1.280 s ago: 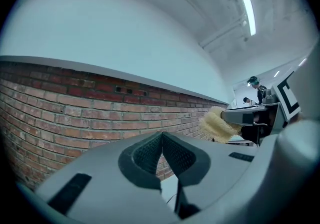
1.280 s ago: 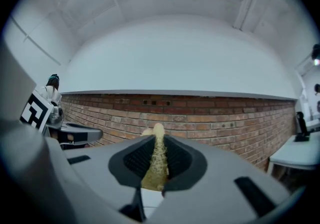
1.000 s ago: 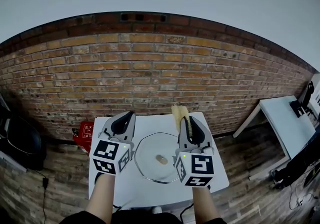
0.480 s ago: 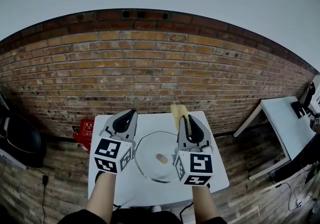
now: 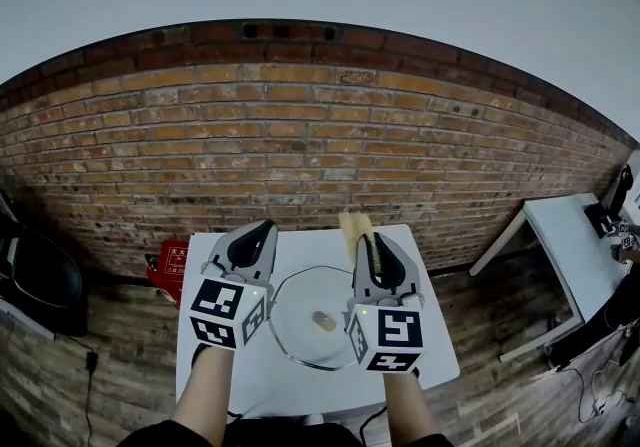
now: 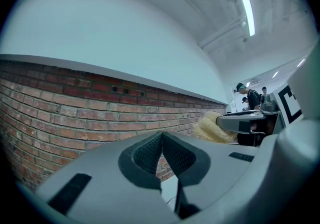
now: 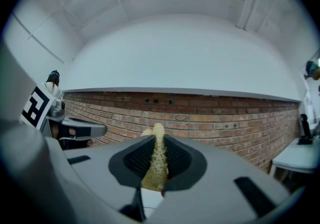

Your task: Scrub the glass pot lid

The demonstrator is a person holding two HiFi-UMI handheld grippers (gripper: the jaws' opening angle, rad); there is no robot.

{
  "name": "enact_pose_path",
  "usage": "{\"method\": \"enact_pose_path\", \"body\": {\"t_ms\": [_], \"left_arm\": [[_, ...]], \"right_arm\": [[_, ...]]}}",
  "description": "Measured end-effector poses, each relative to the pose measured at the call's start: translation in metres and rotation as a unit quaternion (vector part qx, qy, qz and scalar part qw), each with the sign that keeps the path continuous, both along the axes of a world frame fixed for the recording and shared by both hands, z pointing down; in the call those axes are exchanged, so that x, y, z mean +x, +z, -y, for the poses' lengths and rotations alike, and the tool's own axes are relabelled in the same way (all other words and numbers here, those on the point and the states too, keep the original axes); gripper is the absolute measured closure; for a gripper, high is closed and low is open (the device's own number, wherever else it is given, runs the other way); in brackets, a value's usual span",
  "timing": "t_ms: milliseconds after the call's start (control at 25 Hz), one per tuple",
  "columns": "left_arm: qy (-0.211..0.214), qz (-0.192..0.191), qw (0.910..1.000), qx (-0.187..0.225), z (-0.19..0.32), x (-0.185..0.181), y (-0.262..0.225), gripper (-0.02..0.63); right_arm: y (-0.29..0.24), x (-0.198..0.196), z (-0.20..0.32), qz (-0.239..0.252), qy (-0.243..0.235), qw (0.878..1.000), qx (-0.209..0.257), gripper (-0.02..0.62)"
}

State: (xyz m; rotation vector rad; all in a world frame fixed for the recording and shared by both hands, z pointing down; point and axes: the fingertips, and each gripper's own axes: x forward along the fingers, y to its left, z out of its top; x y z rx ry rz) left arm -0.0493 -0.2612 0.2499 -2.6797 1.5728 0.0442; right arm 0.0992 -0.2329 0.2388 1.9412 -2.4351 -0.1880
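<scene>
Findings, head view: the glass pot lid (image 5: 298, 307) lies flat on the white table (image 5: 425, 350), knob (image 5: 322, 318) up, low between the two grippers and touched by neither. Both grippers are held level above the table, pointing at the brick wall (image 5: 300, 145).

Left gripper (image 6: 161, 137): jaws pressed together, nothing between them (its own view shows only wall past the pads). In the head view it (image 5: 262, 231) stands over the lid's left edge.

Right gripper (image 7: 156, 143): jaws pinching a yellowish fibrous scrubber (image 7: 157, 164), which stands edge-on between the pads and projects past the tips. In the head view this gripper (image 5: 366, 239) stands over the lid's right edge, the scrubber (image 5: 353, 224) sticking out forward.

Assessment: the tool is in hand, but scrubbing has not begun. The next move calls for tipping the right gripper down to lay the scrubber on the glass. The left would probably need to part its jaws and steady the rim or knob, since a loose lid is likely to slide under rubbing.
</scene>
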Motion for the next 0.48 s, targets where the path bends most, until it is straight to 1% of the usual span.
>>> {"method": "enact_pose_path", "body": {"t_ms": [320, 480], "left_arm": [[-0.001, -0.001, 1.0, 0.003, 0.0032, 0.0029, -0.0025, 0.597], [-0.005, -0.01, 0.9999, 0.009, 0.0021, 0.0016, -0.0039, 0.597]], "right_arm": [[0.0026, 0.0045, 0.0041, 0.002, 0.002, 1.0, -0.002, 0.538], [0.0031, 0.0054, 0.005, 0.002, 0.001, 1.0, -0.002, 0.538]]}}
